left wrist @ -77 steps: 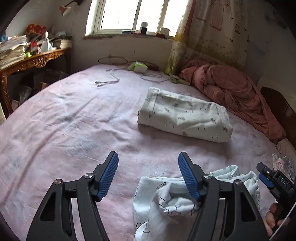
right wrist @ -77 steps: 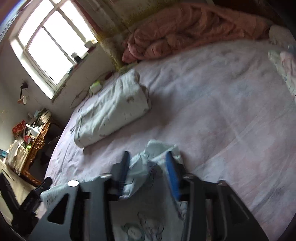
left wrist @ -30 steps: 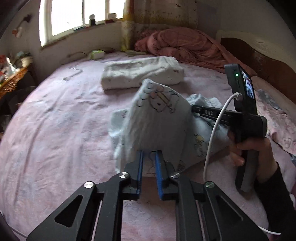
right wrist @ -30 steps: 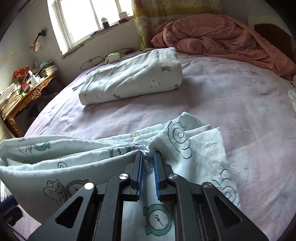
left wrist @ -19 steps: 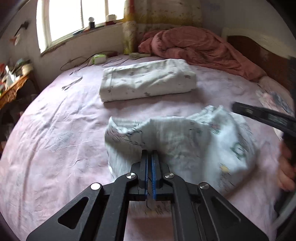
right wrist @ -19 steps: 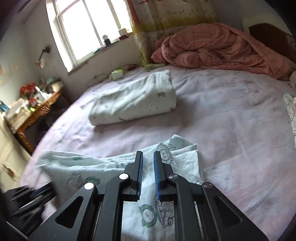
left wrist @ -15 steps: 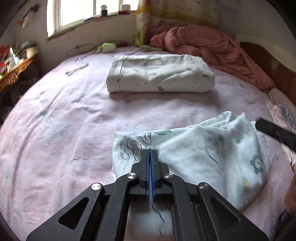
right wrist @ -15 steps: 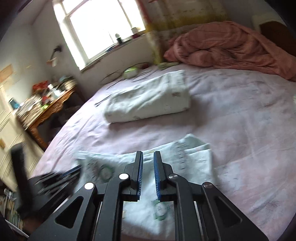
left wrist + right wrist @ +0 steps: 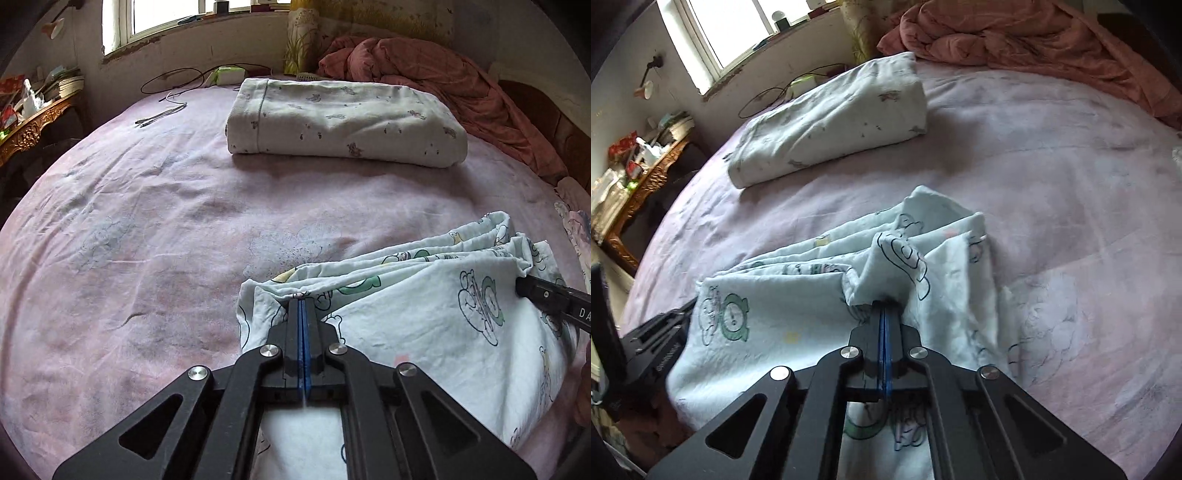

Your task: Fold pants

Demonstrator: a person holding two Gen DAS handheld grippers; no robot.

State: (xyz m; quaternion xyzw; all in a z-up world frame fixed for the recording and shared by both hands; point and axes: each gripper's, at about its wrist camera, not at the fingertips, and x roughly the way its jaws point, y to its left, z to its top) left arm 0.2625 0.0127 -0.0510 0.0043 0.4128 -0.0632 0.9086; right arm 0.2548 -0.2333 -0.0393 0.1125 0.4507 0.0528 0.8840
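The pants (image 9: 424,306) lie bunched on the bed (image 9: 147,229), nearer than the folded bedding (image 9: 343,122) — their lower edge cut off. Left claw (image 9: 303,301) and right claw (image 9: 884,303) each pinch cloth; earlier, the right one's jaws stood slightly apart.

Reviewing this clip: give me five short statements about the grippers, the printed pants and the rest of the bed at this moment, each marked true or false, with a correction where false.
1. The left gripper is shut on the pants. True.
2. The right gripper hangs open above the pants. False: it is shut on a bunched fold of the cloth.
3. A folded white blanket lies on the bed beyond the pants, apart from them. True.
4. The pants lie flat and smooth in one layer. False: they are gathered in several creased layers.
5. The crumpled pink quilt covers the pants. False: it is heaped at the far end of the bed, behind the blanket.
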